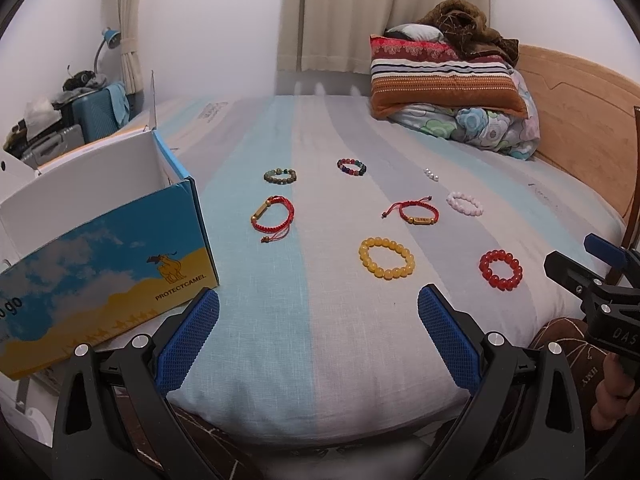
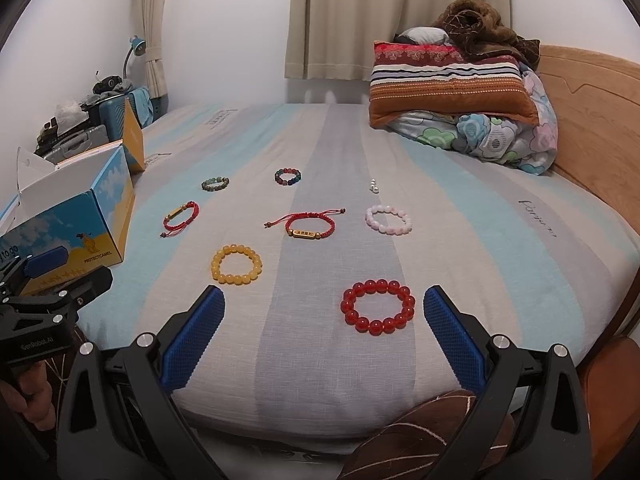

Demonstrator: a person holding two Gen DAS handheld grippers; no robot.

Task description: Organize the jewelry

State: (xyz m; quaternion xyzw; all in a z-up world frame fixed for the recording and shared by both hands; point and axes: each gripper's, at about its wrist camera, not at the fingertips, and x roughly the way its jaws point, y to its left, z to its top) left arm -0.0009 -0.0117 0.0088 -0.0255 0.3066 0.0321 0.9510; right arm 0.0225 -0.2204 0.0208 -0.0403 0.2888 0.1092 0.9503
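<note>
On the striped bed (image 1: 320, 320), eight pieces of jewelry lie spread out, none touching another. Nearest the left tongs (image 1: 318, 344) sits the yellow bead bracelet (image 1: 386, 258); the red bead bracelet (image 2: 378, 306) lies just ahead of the right tongs (image 2: 324, 340), closer to its right finger. Behind them are two red cord bracelets (image 1: 274, 216) (image 2: 310, 224) with gold bars and a pale pink bead bracelet (image 2: 388, 219). Farther back lie a green-brown bead bracelet (image 1: 280, 176), a multicolored bead bracelet (image 1: 351, 167), and a small cluster of white beads (image 1: 431, 175). Both tongs are spread wide and hold nothing, hovering at the bed's near edge. An open blue-and-yellow box (image 1: 108, 264) stands on the bed's left side, beside the left tongs. Folded bedding (image 2: 460, 108) is stacked against the headboard (image 2: 592, 120).
</note>
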